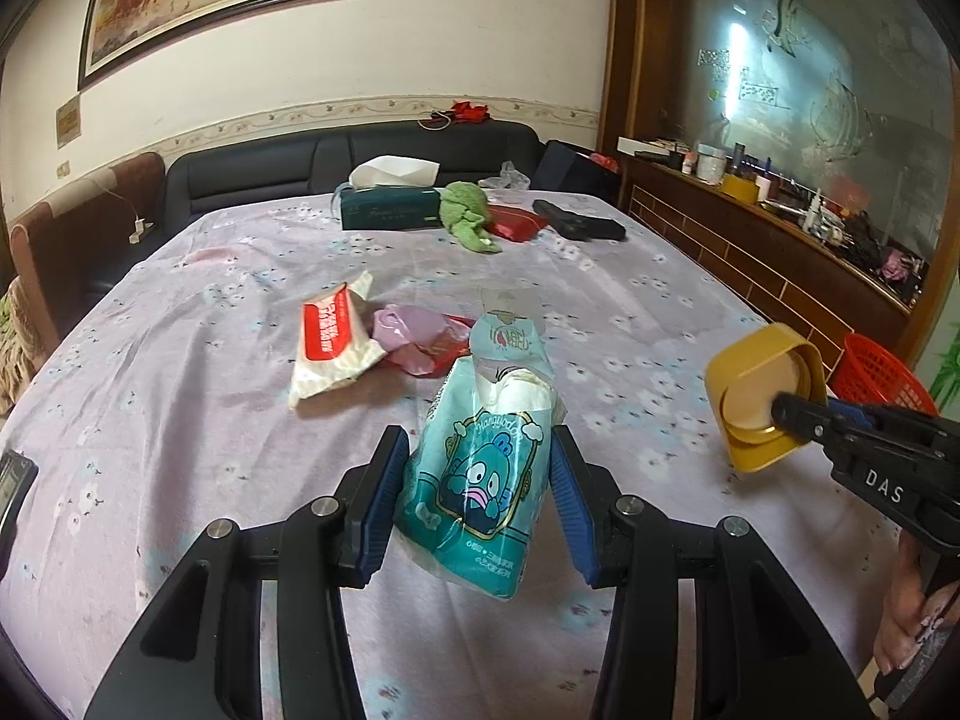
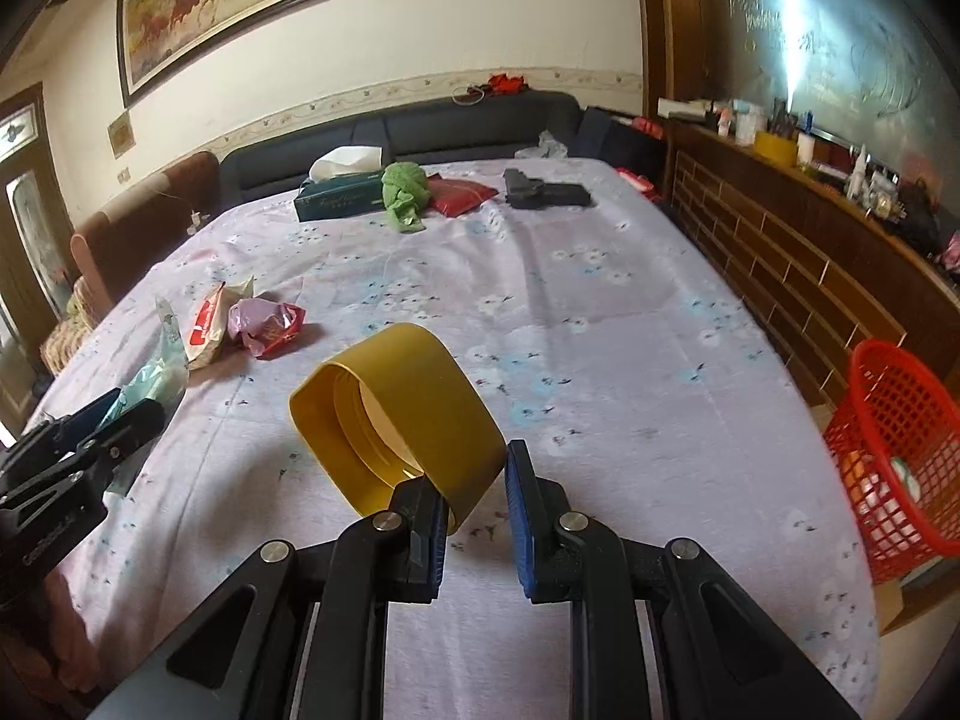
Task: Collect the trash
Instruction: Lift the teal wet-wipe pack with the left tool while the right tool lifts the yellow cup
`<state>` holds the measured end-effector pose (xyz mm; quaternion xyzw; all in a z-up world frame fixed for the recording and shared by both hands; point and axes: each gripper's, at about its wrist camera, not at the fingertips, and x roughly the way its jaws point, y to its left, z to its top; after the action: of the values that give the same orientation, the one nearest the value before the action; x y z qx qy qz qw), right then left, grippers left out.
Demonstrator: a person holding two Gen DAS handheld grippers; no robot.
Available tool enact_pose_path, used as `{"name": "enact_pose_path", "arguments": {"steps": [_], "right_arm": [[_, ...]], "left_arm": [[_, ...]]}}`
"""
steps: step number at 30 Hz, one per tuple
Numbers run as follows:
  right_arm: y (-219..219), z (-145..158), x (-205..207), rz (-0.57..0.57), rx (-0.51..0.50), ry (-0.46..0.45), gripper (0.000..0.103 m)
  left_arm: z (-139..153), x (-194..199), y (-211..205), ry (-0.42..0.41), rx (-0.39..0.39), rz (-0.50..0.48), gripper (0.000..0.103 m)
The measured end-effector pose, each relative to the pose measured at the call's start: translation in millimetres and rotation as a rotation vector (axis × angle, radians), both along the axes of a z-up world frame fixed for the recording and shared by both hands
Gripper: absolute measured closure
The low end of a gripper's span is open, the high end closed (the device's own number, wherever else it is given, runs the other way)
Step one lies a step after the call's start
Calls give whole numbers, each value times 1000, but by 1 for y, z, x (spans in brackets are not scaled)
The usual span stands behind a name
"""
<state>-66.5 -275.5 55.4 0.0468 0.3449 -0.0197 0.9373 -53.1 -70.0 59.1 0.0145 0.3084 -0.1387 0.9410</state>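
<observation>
Between our left gripper's (image 1: 474, 498) blue ribbed pads sits a crinkly teal tissue pack (image 1: 474, 480), soft and half empty; they look closed on it, so we should squeeze gently. Our right gripper (image 2: 474, 510) pinches the rigid yellow cap (image 2: 399, 414) by its wall. Farther off lie glossy wrappers (image 1: 384, 342). We should swing both loads toward the red mesh basket (image 2: 894, 456).
</observation>
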Motion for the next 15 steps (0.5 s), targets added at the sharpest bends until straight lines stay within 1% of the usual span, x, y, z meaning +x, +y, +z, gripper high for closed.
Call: {"name": "enact_pose_path", "arguments": {"steps": [7,15], "right_arm": [[-2,2,-11,-4,-17,-15,84],[-3,1,-16,-9,-24,-18,84]], "left_arm": [[1,-9,-11,-1,11,-24,57],[0,-11,-17,1,17,-37,57]]}}
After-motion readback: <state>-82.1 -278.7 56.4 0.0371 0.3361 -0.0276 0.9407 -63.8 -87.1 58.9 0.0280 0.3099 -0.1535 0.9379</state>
